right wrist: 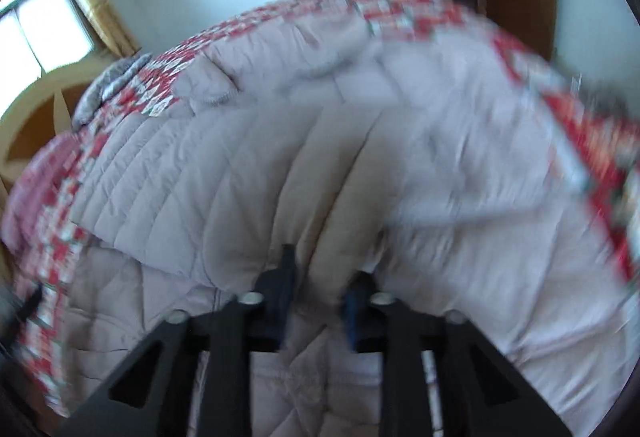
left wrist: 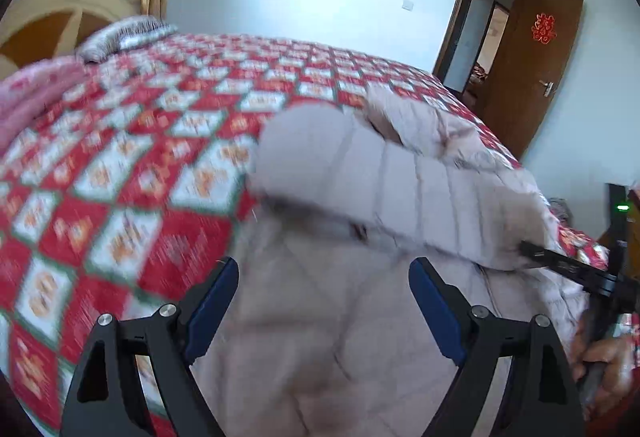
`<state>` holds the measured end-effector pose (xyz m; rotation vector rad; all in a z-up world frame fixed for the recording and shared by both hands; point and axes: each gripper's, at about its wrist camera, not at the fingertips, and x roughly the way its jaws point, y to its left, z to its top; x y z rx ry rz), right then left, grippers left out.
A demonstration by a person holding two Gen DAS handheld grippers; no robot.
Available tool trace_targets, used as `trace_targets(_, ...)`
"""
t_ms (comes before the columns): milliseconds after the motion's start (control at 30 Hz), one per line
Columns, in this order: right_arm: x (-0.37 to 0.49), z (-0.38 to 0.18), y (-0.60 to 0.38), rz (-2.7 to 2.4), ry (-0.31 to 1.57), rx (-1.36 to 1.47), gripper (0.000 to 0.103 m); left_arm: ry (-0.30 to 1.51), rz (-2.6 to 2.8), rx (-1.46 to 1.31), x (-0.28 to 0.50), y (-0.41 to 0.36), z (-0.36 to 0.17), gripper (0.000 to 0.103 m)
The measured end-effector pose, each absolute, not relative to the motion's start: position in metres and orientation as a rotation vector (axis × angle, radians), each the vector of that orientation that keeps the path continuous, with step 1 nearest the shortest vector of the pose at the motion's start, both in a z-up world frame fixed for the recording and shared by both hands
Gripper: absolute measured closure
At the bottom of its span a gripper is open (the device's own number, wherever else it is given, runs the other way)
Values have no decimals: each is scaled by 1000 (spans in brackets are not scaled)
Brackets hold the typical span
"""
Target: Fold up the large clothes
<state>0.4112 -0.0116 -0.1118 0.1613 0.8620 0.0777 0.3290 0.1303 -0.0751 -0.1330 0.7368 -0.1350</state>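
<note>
One coat [left wrist: 400, 173] lies on the bed [left wrist: 120, 165], ahead of two grippers: left gripper [left wrist: 324, 301] spread wide, empty; right gripper [right wrist: 320, 293] pinching a coat fold.

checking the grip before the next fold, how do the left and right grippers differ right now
The left gripper is wide open, its fingers far apart and gripping nothing, with the padded coat lying beyond them. The right gripper is nearly closed, its fingers pinching a bunched fold of the coat. Both have black frames with blue pads and point down at the coat on the red patterned bedspread.
</note>
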Motion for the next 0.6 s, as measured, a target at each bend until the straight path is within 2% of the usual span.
trace_targets(167,423,-82,-26,70,831,-41,84,685,-66,-28,378,128,-53,16)
trace_targets(300,440,-109,-36,98,885,-94,84,668,-39,-13,421,120,-54,16)
trace_targets(400,446,-134,-44,110,937,-41,84,704,-3,8,442,113,-75,16)
trace_targets(600,443,-159,-67,116,945,84,85,859,59,-17,455,117,-151,15)
